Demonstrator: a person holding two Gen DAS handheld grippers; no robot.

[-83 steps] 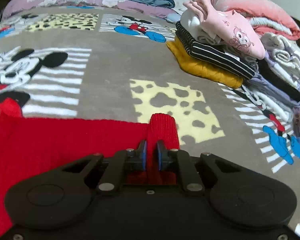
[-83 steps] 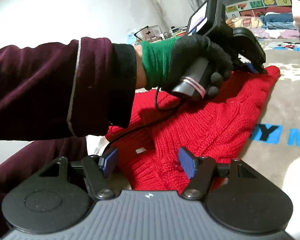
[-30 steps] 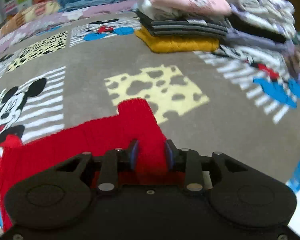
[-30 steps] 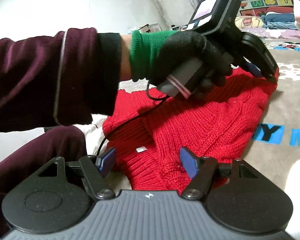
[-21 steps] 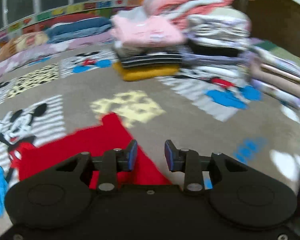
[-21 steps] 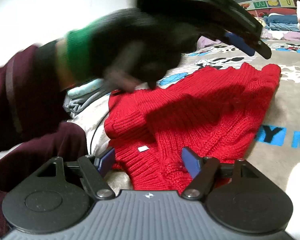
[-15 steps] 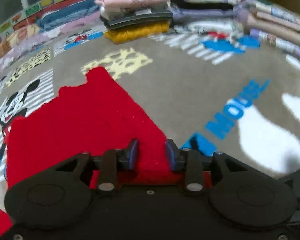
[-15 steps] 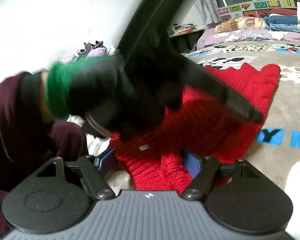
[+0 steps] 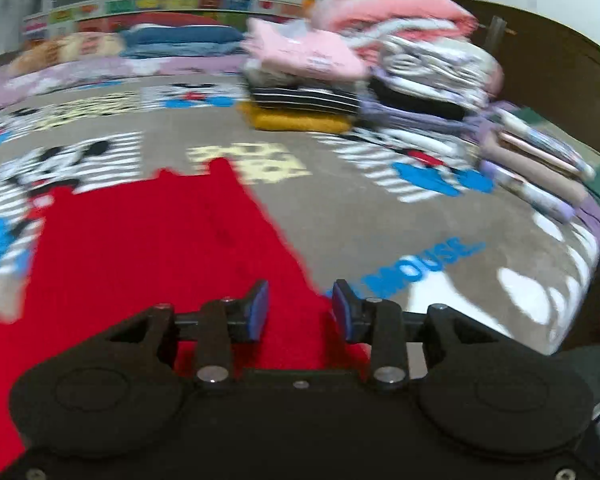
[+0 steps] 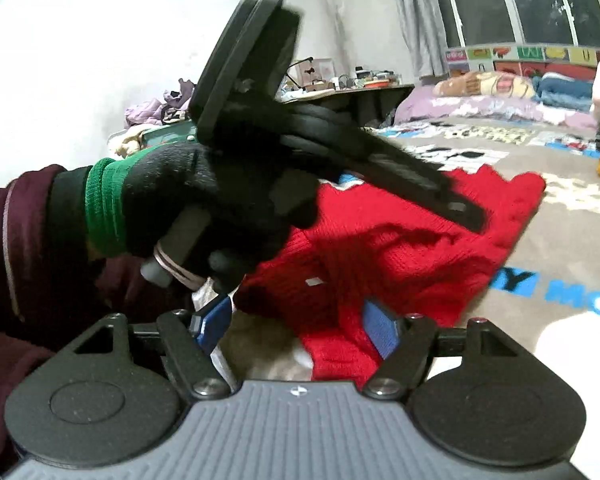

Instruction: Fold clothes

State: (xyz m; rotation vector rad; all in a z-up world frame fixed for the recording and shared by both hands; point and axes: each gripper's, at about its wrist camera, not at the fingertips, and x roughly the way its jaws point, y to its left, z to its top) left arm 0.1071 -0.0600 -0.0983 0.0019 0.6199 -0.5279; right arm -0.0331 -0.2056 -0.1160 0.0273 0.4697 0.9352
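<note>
Red knit sweater (image 9: 148, 248) flat on cartoon-print blanket (image 9: 360, 216); left tool (image 9: 298, 308) above its edge, jaws opening, gripping nothing; right tool (image 10: 296, 326) open, empty.

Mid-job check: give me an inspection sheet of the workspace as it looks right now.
Surface: cartoon-print blanket on a bed.
Job's things: red sweater lying spread out.
Clutter: folded clothes stack at the far side.
Grippers: left gripper jaws opening, above the sweater's edge, not pinching it; right gripper open over the sweater's near end.
Cables: nothing seen.
Surroundings: windows, cluttered desk.
</note>
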